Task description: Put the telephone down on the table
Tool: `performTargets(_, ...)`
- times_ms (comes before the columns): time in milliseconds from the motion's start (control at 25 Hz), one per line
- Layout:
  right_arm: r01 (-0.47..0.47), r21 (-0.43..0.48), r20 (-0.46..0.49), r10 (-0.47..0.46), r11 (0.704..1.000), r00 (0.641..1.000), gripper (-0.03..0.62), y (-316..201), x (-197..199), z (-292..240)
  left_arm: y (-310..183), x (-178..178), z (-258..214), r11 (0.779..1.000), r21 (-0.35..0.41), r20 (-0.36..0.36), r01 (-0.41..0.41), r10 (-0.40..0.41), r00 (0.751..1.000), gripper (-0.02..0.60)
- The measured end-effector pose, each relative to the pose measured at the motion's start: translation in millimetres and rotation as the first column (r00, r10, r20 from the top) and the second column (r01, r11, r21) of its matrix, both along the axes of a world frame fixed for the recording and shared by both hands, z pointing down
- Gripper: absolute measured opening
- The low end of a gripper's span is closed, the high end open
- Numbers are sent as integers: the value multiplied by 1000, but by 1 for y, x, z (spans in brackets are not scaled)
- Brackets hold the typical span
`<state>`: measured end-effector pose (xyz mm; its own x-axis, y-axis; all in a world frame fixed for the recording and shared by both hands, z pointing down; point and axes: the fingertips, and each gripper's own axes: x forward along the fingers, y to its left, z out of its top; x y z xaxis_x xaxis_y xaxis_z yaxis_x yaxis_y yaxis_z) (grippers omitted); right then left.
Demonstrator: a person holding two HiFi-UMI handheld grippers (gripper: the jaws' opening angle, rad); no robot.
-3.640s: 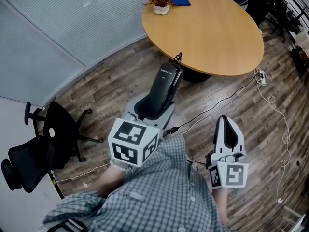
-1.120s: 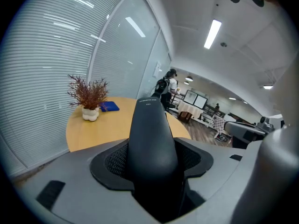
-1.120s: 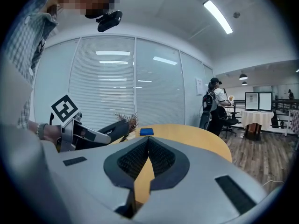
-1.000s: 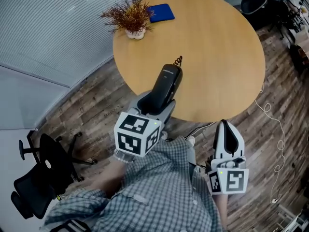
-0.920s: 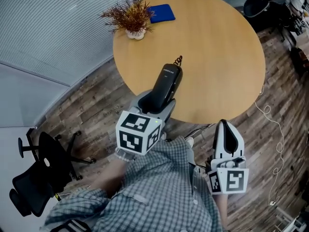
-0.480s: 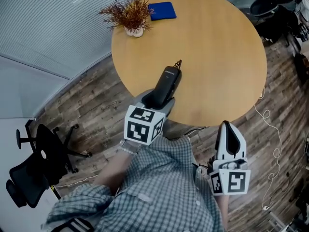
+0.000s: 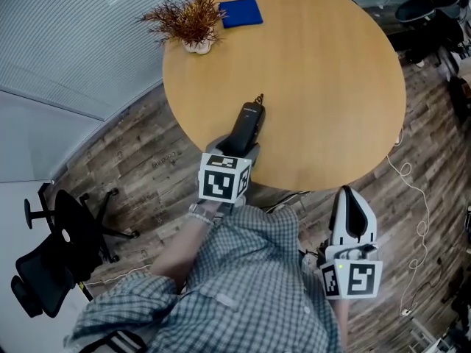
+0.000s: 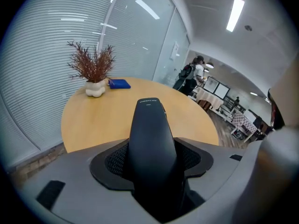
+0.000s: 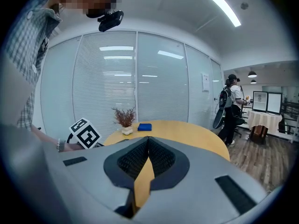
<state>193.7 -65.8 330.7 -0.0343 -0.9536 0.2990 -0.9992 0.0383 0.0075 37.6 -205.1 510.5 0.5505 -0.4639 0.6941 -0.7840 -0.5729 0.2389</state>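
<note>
Left hand-held gripper (image 7: 238, 149) around telephone (image 7: 248, 123)

I count one round light-wood surface (image 7: 324, 87). On it sit one dried reddish plant in a white pot (image 7: 188, 20) and one flat blue rectangular pad (image 7: 239, 12). There is one black cordless telephone handset (image 7: 246, 123). There are two grey tools with marker cubes, the left tool (image 7: 241, 147) and the right tool (image 7: 349, 197). One black office chair (image 7: 51, 259) stands at the left, and one person with a backpack (image 9: 230, 107) stands farther off.
</note>
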Motion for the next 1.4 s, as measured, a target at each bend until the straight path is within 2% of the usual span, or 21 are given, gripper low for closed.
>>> performTargets(760, -62, -34, -8, 62, 997, 998, 8, 14, 22, 6, -9, 14, 68, 998, -56, 131, 22, -14, 991, 279)
performTargets(1040, -58, -35, -5, 58, 998, 998, 8, 15, 23, 7, -4, 19, 81, 999, -43, 181, 18, -10, 983, 281)
performTargets(1160, -60, -33, -5, 60, 998, 998, 8, 14, 25, 6, -5, 23, 82, 999, -37, 191, -6, 13, 981, 282)
performTargets(1400, -43, -33, 1, 43, 999, 999, 8, 9, 20, 8, -8, 21, 88, 998, -1, 269, -62, 60, 961, 284)
